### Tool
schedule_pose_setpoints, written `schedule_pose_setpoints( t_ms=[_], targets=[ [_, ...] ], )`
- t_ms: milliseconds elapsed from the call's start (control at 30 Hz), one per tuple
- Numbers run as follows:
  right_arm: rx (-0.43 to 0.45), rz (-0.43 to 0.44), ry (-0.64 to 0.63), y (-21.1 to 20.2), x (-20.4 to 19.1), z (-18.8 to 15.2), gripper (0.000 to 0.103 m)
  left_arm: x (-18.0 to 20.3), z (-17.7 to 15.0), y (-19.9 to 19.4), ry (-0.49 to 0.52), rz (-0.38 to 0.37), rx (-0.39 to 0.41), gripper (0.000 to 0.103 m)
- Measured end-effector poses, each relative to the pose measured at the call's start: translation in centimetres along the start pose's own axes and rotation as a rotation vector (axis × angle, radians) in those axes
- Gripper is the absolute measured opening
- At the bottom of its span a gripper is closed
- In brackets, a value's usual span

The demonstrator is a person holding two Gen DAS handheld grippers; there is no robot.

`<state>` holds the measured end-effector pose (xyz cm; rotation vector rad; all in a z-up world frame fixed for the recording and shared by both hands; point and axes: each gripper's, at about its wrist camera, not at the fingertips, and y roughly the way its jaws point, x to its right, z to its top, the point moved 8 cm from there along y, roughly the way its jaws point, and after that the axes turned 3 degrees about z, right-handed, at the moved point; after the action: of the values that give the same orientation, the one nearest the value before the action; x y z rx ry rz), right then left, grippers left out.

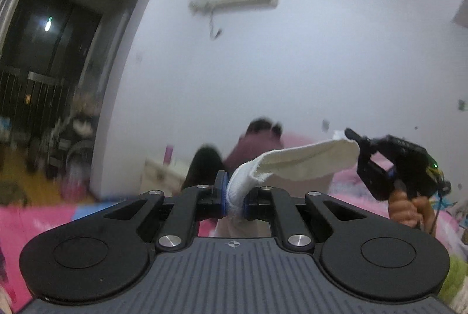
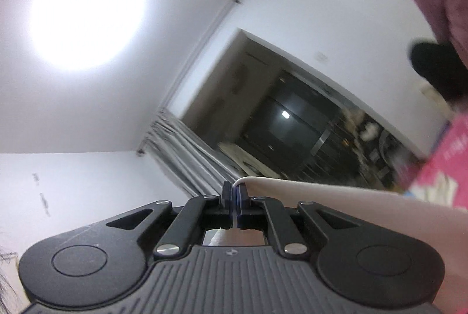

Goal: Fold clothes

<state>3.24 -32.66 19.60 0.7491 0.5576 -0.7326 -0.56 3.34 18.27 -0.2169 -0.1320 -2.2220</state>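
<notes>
The left claw (image 1: 234,197) is pinching one end of a cream cloth (image 1: 307,159), and the right claw (image 2: 235,202) is gripping the other end, stretching it in the air above the pink bed (image 1: 38,223).

Both views are fisheye, bending straight lines near the edges. In the right wrist view a round ceiling light (image 2: 87,9) blows out to pure white glare, spreading even, cool light over the walls. The dark doorway (image 1: 49,56) is dim. Backgrounds smear with motion blur; a person (image 1: 257,144) is out of focus.
</notes>
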Motion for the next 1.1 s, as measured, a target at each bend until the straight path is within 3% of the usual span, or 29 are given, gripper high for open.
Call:
schedule_pose_setpoints(
  t_ms=[133, 267, 533, 733, 933, 1100],
  targets=[
    [0.048, 0.036, -0.096, -1.1, -5.1, 2.1, 0.005, 3.3, 3.6, -1.7, 0.100, -0.008, 0.095, 0.009],
    [0.075, 0.047, -0.183, -2.1, -8.9, 2.9, 0.005, 5.6, 5.8, -3.3, 0.136, -0.034, 0.160, 0.009],
    [0.104, 0.080, -0.304, -5.1, -15.5, 2.4, 0.005, 7.8, 5.7, -5.1, 0.159, -0.059, 0.196, 0.009],
    [0.122, 0.077, -0.399, -7.3, -19.1, 1.3, 0.004, 7.9, 5.3, -6.1, 0.132, -0.090, 0.161, 0.009],
    [0.112, -0.026, -0.421, -7.0, -16.1, 0.6, 0.004, 5.6, 3.2, -1.6, 0.109, -0.057, 0.080, 0.009],
    [0.044, -0.193, -0.376, -2.3, -6.6, 0.8, 0.004, 0.7, 0.0, 4.9, 0.057, -0.009, -0.007, 0.009]
  ],
)
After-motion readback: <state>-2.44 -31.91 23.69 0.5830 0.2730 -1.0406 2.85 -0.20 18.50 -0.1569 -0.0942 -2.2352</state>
